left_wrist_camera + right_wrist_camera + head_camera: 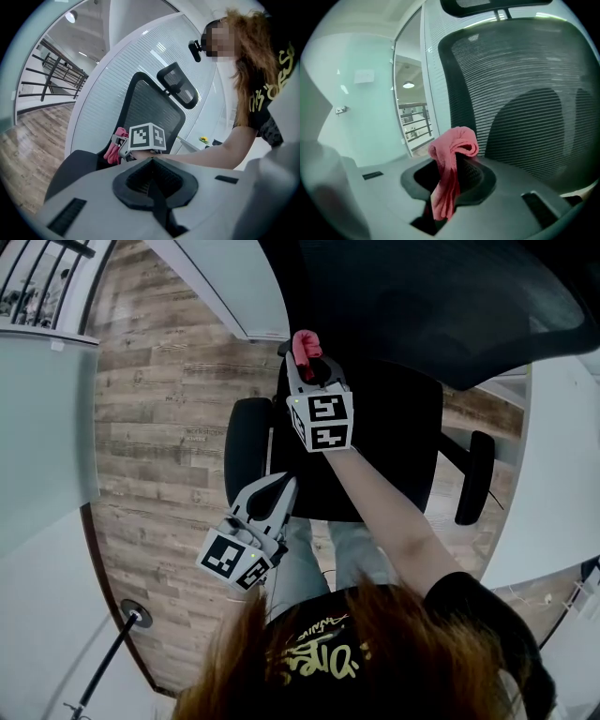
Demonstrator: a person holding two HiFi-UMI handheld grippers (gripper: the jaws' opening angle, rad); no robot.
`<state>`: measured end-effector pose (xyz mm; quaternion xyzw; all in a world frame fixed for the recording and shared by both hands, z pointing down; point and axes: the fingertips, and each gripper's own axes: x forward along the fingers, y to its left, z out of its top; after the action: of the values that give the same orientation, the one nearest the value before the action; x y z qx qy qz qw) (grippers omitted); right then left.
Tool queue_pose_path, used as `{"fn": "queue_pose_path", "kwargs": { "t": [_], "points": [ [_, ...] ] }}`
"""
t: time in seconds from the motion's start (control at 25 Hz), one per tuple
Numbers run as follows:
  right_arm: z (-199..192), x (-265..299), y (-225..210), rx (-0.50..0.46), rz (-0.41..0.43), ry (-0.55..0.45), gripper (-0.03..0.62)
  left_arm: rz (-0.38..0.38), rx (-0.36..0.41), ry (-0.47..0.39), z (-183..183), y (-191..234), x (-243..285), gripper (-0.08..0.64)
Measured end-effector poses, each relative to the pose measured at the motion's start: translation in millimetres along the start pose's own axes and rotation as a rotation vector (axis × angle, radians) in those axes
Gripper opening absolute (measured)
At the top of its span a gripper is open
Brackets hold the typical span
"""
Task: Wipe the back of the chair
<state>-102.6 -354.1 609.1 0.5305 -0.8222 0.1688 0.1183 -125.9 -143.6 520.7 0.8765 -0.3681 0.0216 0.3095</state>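
black mesh chair back rises just ahead of my right gripper, whose jaws are clamped on a crumpled pink cloth. my left gripper hangs lower near the black seat, jaws together on nothing; the yellow print on the black shirt is too blurred to read.

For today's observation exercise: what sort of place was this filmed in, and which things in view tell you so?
Probably an office. There is a mesh-backed chair with a headrest, a frosted glass partition behind it, and a white desk beside it.
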Motion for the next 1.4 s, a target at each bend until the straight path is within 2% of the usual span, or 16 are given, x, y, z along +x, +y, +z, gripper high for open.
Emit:
{"fn": "queue_pose_path", "kwargs": {
  "t": [0.24,0.36,0.44,0.52,0.8,1.0,1.08,1.2,1.4],
  "points": [
    [-12.9,1.1,27.3,-0.049,0.215,0.113,0.067,-0.014,-0.005,-0.006,-2.5,-10.5,8.8,-0.008],
    [-13.2,-20.6,8.4,0.031,0.206,0.081,0.067,-0.042,-0.002,-0.022,0.7,-19.3,17.3,-0.008],
    [-17.8,-46.2,-24.8,0.117,0.134,0.039,0.067,-0.061,0.004,-0.021,1.2,-25.7,24.5,-0.008],
    [-29.7,-77.9,-69.2,0.177,0.023,0.013,0.067,-0.075,0.004,-0.021,0.7,-32.1,31.9,-0.008],
    [-90.2,-178.7,-218.9,0.174,-0.354,0.068,0.066,-0.110,-0.001,0.004,-12.2,-56.6,61.7,-0.008],
    [-109.9,-215.0,-285.5,0.218,-0.585,0.076,0.067,-0.129,-0.002,0.030,-24.9,-72.0,78.4,-0.008],
    [-117.7,-219.4,-303.9,0.260,-0.640,0.082,0.067,-0.131,-0.003,0.042,-29.2,-75.0,85.5,-0.008],
    [-126.5,-217.5,-321.3,0.288,-0.667,0.101,0.067,-0.140,-0.018,0.052,-33.2,-79.7,95.0,-0.008],
    [-128.0,-201.6,-330.8,0.213,-0.643,0.124,0.067,-0.149,-0.026,0.054,-35.5,-85.1,102.9,-0.008]
  ]
}}
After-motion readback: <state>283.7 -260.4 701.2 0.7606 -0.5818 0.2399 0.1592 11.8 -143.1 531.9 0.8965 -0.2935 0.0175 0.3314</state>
